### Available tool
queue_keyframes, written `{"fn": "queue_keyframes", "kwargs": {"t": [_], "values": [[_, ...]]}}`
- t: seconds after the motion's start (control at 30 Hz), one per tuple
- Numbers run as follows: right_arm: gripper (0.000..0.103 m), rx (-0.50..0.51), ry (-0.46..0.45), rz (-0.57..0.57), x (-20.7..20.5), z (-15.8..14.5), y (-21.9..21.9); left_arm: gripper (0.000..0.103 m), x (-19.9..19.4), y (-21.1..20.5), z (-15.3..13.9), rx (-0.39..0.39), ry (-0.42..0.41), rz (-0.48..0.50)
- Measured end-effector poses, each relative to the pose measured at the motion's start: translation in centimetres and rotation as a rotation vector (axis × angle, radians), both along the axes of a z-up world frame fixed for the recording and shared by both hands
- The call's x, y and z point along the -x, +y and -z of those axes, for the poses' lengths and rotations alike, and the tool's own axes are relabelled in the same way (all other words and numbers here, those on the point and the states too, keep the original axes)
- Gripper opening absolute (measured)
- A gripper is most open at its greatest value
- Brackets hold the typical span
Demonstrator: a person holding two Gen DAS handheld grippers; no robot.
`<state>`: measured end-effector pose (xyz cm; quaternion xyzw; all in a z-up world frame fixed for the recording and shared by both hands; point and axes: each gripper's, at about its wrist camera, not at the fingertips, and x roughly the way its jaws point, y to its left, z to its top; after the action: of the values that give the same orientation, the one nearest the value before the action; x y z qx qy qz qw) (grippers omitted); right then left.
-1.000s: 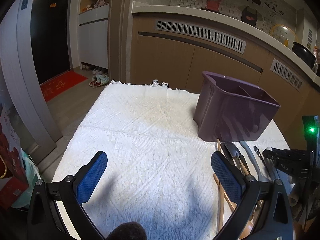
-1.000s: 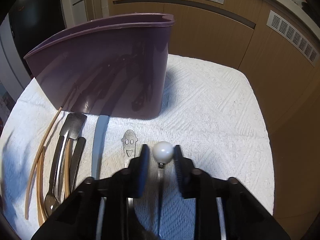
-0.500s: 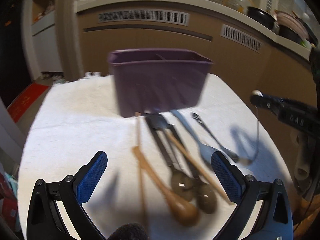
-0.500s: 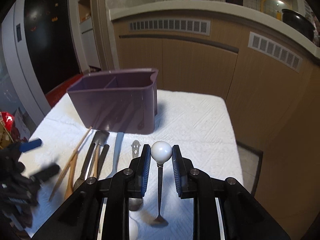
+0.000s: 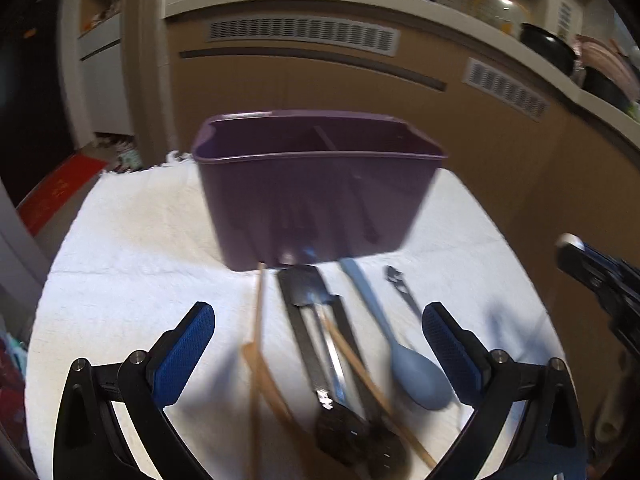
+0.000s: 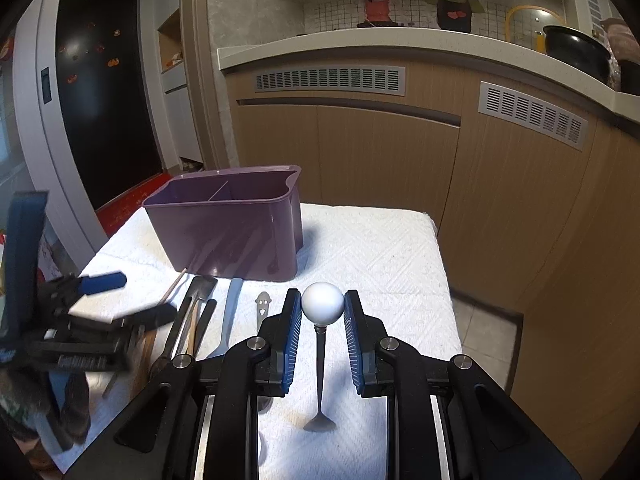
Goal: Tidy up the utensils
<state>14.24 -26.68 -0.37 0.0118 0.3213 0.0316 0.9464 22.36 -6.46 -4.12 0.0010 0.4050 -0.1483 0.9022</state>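
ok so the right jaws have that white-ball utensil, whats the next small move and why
Probably carry it forward and over the purple caddy. The right gripper pinches the white ball, the utensil hangs clear of the cloth, and both caddy compartments look empty.

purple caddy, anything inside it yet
No, in the right wrist view both compartments of the purple caddy look bare, and the utensils lie on the cloth before it.
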Motion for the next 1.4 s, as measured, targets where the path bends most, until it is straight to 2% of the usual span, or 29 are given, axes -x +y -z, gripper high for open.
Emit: {"fn": "queue_keyframes", "kwargs": {"t": [0.03,0.1,0.17,0.2,0.27,0.33,0.53,0.73,0.9,1.03,1.1,1.27,1.4], "values": [[0.022,-0.001,-0.007,-0.001,0.1,0.0,0.0,0.101,-0.5,0.1,0.3,-0.013,0.021,-0.009],[0.022,-0.007,-0.013,-0.006,0.2,0.1,-0.1,0.09,-1.0,0.0,0.9,-0.024,0.055,0.0],[0.022,-0.019,-0.014,-0.012,0.1,0.3,-0.3,0.07,-1.4,-0.7,1.6,-0.056,0.081,0.021],[0.022,-0.022,-0.013,-0.013,0.0,0.3,-0.3,0.067,-1.6,-1.1,2.0,-0.063,0.091,0.037],[0.022,-0.024,-0.013,-0.014,-0.1,0.4,-0.4,0.052,-2.3,-1.8,2.7,-0.066,0.12,0.06],[0.022,-0.024,-0.015,-0.017,-0.1,0.4,-0.4,0.045,-3.2,-2.1,3.2,-0.059,0.148,0.057],[0.022,-0.015,-0.017,-0.025,0.1,0.3,-0.2,0.045,-5.8,-2.0,4.5,-0.069,0.199,0.004],[0.022,-0.005,-0.013,-0.027,-0.1,0.3,0.0,0.046,-6.9,-2.7,4.8,-0.12,0.182,-0.028],[0.022,0.004,-0.012,-0.026,-0.1,0.3,0.2,0.046,-6.6,-3.6,4.8,-0.159,0.144,-0.016],[0.022,0.012,-0.006,-0.021,-0.1,0.1,0.4,0.035,-5.7,-4.0,4.9,-0.175,0.086,0.035],[0.022,0.018,-0.007,-0.02,0.0,-0.1,0.6,0.035,-5.1,-4.3,4.9,-0.186,0.063,0.055],[0.022,0.041,-0.022,-0.021,0.7,-0.8,1.2,0.032,-3.2,-3.4,4.4,-0.174,0.005,0.086],[0.022,0.056,-0.019,-0.021,1.1,-1.2,1.5,0.032,-1.1,-2.1,2.6,-0.151,-0.058,0.099]]}}
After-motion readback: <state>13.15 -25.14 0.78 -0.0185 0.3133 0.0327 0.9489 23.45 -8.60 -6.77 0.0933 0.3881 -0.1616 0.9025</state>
